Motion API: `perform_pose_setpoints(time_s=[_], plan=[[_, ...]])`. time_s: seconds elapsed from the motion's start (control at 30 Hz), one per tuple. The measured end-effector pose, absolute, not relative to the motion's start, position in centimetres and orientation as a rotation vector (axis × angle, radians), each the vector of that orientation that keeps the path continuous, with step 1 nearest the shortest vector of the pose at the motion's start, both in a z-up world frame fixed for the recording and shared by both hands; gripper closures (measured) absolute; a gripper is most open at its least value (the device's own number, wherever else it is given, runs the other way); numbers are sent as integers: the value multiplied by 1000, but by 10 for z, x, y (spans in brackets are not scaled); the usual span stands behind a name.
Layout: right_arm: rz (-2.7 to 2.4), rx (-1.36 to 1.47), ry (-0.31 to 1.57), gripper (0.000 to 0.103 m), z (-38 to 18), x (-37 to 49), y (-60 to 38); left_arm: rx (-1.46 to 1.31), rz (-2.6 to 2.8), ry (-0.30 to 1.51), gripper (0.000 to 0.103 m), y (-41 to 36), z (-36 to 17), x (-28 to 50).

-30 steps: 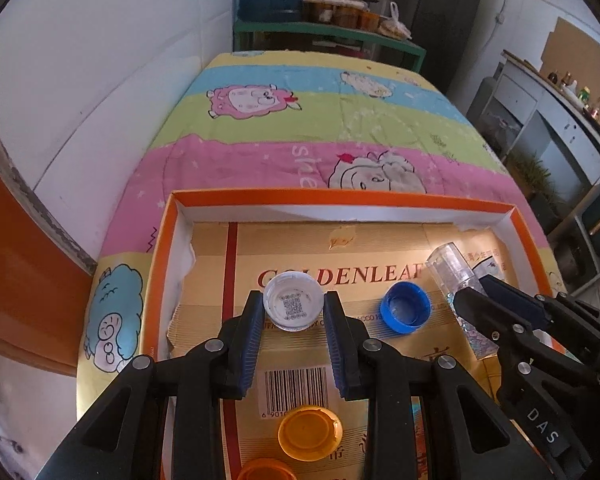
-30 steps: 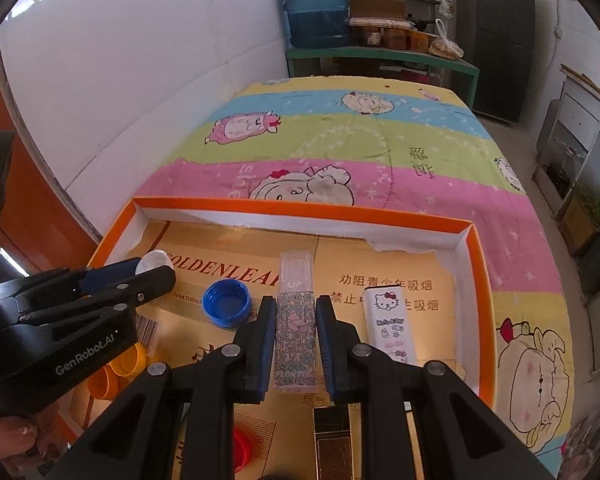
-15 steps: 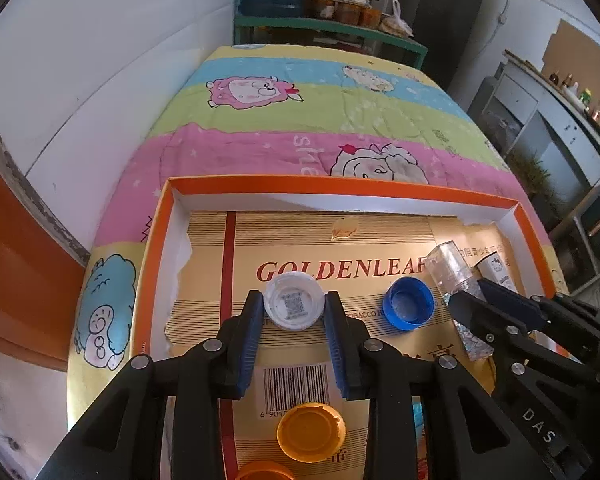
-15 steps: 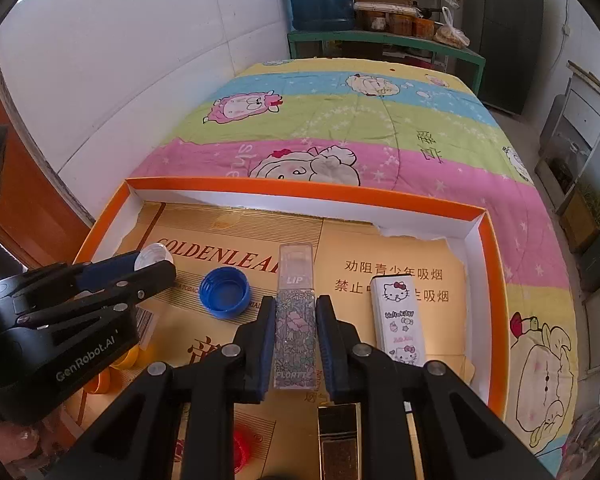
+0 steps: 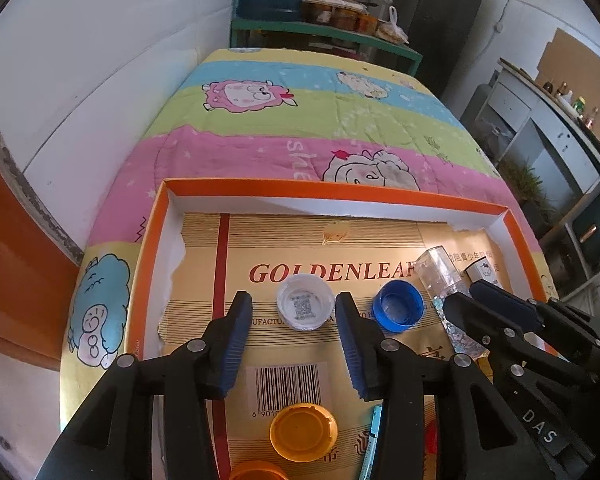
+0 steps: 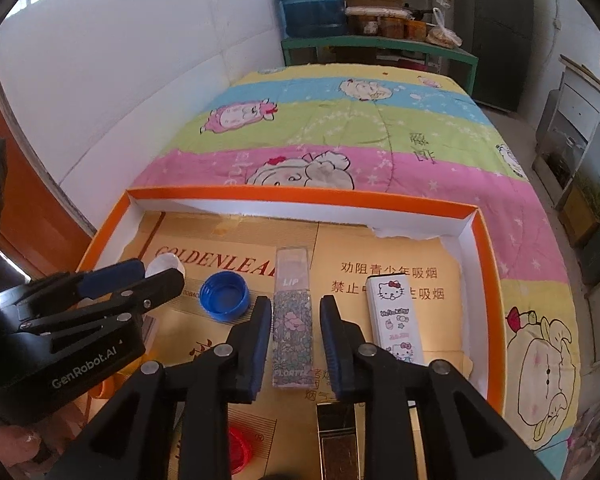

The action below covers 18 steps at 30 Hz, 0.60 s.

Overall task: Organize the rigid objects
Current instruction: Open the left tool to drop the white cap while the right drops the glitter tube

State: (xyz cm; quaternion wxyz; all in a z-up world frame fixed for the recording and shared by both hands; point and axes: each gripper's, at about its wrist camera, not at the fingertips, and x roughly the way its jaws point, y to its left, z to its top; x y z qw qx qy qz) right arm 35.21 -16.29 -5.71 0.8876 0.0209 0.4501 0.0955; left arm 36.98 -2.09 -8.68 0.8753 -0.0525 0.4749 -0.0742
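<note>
Left gripper (image 5: 294, 312) just opened around white cap (image 5: 305, 306), right gripper (image 6: 296, 314) just parted from lip-gloss tube (image 6: 292, 320), blue cap (image 6: 224, 297) at tube's 9 o'clock, orange-rimmed tray (image 6: 300, 196).

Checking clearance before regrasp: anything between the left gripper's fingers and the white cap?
Nothing visible. The white cap lies open side up on the tray floor between the left gripper pads, with bare gaps on both sides. Its jaws have just been opening. The blue cap sits outside them.

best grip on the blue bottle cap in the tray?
Blue plastic bottle cap: it lies open side up on the cardboard tray, so come from above and pinch across its ribbed outer wall. It is round, so any angle works; avoid the floral lip-gloss tube beside it.
</note>
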Motion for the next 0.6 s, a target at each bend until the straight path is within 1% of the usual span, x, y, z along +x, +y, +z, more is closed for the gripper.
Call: perform_pose_setpoints(time_s=[0.07, 0.13, 0.2, 0.37, 0.43, 0.5, 0.6], plan=[[192, 49, 930, 74, -56, 350, -164, -116, -157, 991, 58, -20, -86, 369], [186, 52, 924, 68, -54, 348, -164, -121, -161, 986, 58, -20, -84, 367], [183, 55, 915, 65, -52, 345, -165, -127, -164, 977, 57, -19, -82, 365], [177, 60, 897, 60, -47, 340, -167, -122, -171, 959, 55, -21, -76, 360], [168, 57, 891, 55, -46, 338, -167, -125, -177, 950, 53, -21, -74, 358], [160, 57, 882, 51, -44, 337, -168, -122, -174, 941, 53, -21, -71, 355], [152, 56, 871, 50, -41, 334, -169, -121, -170, 928, 53, -21, -68, 352]])
